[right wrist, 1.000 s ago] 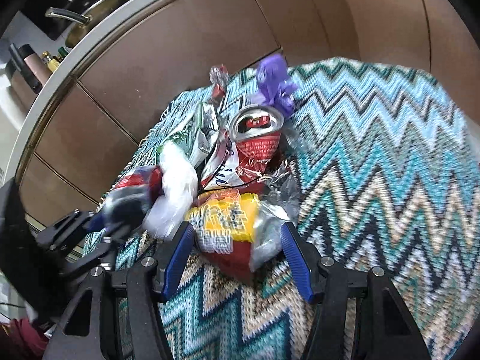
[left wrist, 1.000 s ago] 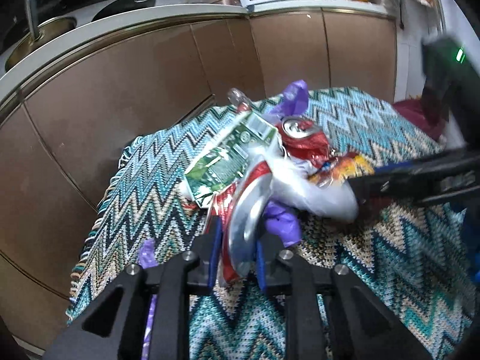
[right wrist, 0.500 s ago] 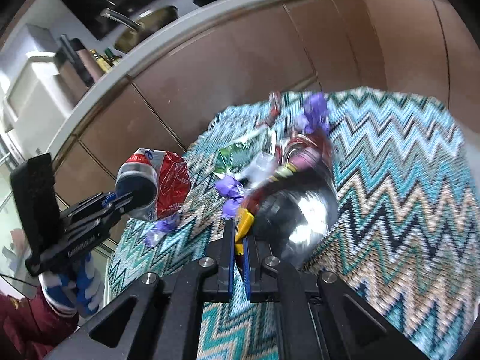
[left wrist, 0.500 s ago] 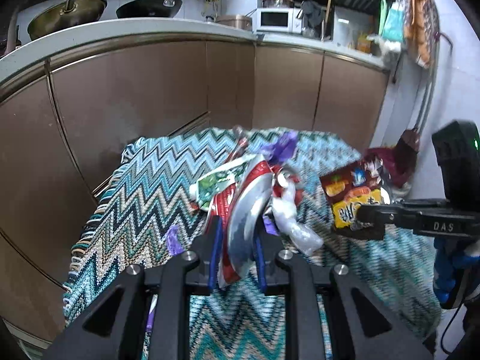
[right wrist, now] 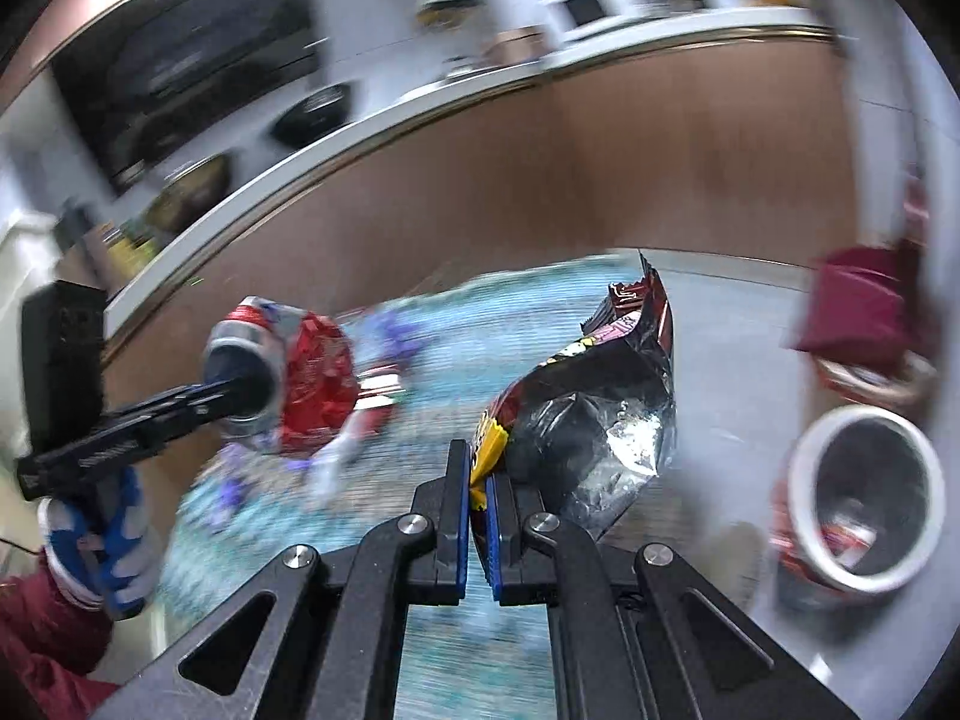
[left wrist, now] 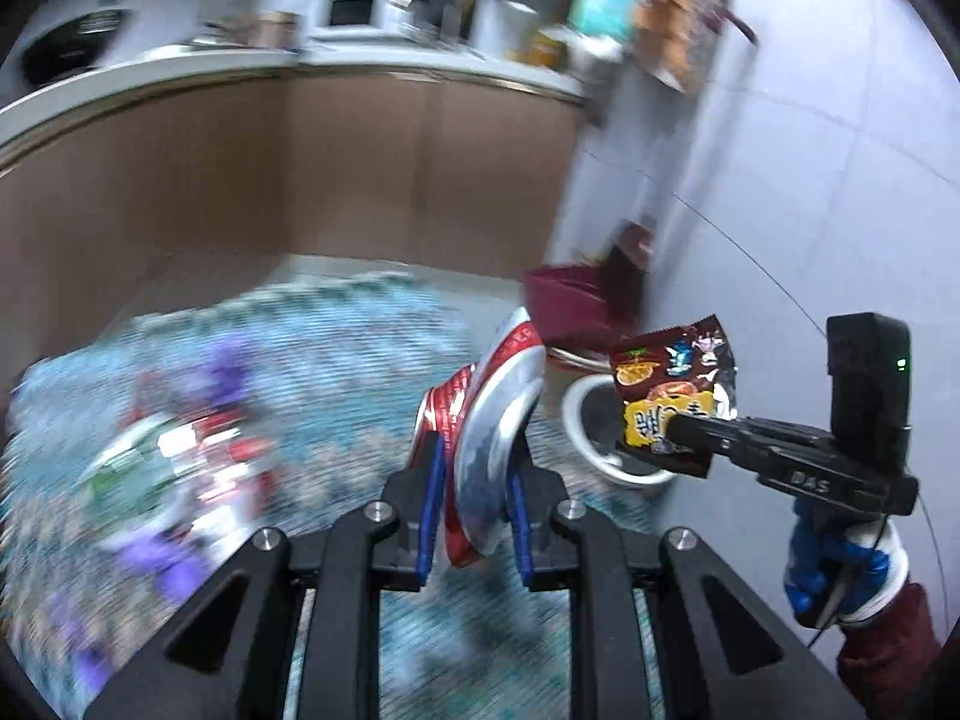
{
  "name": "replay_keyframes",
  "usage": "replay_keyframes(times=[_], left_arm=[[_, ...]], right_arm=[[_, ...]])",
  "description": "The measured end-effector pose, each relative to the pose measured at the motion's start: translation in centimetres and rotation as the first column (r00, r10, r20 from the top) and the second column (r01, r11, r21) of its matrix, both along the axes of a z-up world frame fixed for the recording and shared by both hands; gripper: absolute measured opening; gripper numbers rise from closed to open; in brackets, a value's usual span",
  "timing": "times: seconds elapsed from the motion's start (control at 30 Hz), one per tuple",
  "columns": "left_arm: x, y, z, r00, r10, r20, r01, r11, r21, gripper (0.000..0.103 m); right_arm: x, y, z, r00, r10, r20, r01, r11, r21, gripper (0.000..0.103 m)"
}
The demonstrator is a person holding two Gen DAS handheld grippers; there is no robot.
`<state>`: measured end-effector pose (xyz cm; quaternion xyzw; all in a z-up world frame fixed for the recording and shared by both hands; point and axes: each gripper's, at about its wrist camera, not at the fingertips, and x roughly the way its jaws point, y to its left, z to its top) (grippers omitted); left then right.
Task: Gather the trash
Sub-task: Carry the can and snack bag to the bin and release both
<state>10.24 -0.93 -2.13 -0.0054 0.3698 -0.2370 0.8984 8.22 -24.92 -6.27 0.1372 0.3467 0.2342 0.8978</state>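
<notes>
Brown kitchen cabinets blur behind the zigzag-clothed surface [left wrist: 360, 324]. My left hand-held gripper [left wrist: 474, 516] clamps a crushed can [left wrist: 486, 420], my right hand-held gripper [right wrist: 478, 516] pinches a snack wrapper [right wrist: 600, 414], both lifted clear for the white-rimmed bin [right wrist: 864, 516] at lower right.

Both fisheye views are evenly lit indoors, with dark rounded corners and bent lines at the edges. Heavy motion blur smears the patterned cloth [left wrist: 312, 360] and the surface [right wrist: 420, 114]. Glare shines on the foil wrapper [right wrist: 606, 420].
</notes>
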Motion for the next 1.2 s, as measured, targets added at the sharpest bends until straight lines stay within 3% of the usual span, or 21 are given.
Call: replay_keyframes(times=[0.07, 0.2, 0.37, 0.53, 0.63, 0.7, 0.83, 0.93, 1.2], left_arm=[[2.2, -4.2, -0.8, 0.997, -0.069, -0.040, 0.069, 0.998, 0.002, 0.019], [7.3, -15.0, -3.8, 0.970, -0.202, -0.138, 0.205, 0.979, 0.008, 0.019], [12.7, -26.0, -9.1, 0.929, -0.269, -0.255, 0.284, 0.959, 0.021, 0.019], [16.5, -32.9, -14.4, 0.912, -0.246, -0.330, 0.278, 0.959, 0.054, 0.020], [18.2, -34.4, -17.0, 0.905, -0.228, -0.359, 0.266, 0.962, 0.059, 0.020], [19.0, -35.1, -18.1, 0.897, -0.227, -0.378, 0.268, 0.962, 0.058, 0.020], [20.1, -35.7, -19.4, 0.891, -0.221, -0.396, 0.265, 0.962, 0.059, 0.024], [20.0, -35.5, -18.6, 0.894, -0.223, -0.388, 0.262, 0.964, 0.049, 0.037], [16.1, -31.4, -12.5, 0.933, -0.221, -0.286, 0.231, 0.973, 0.004, 0.037]], right_arm=[[0.8, -4.4, -1.5, 0.992, -0.120, -0.029, 0.119, 0.992, -0.029, 0.005], [3.3, -11.2, -5.5, 0.947, -0.308, -0.095, 0.296, 0.948, -0.122, 0.005], [7.7, -17.2, -11.2, 0.890, -0.411, -0.199, 0.384, 0.909, -0.163, 0.005], [10.6, -20.9, -15.6, 0.862, -0.432, -0.265, 0.390, 0.899, -0.198, 0.006], [12.0, -22.3, -17.6, 0.848, -0.442, -0.293, 0.393, 0.895, -0.213, 0.006], [12.1, -23.1, -18.5, 0.834, -0.461, -0.305, 0.406, 0.885, -0.227, 0.021], [11.8, -23.4, -18.6, 0.815, -0.493, -0.304, 0.444, 0.869, -0.220, 0.036], [10.8, -23.2, -17.9, 0.798, -0.522, -0.301, 0.470, 0.852, -0.230, 0.045], [7.4, -19.8, -13.2, 0.827, -0.513, -0.230, 0.468, 0.855, -0.225, 0.046]])
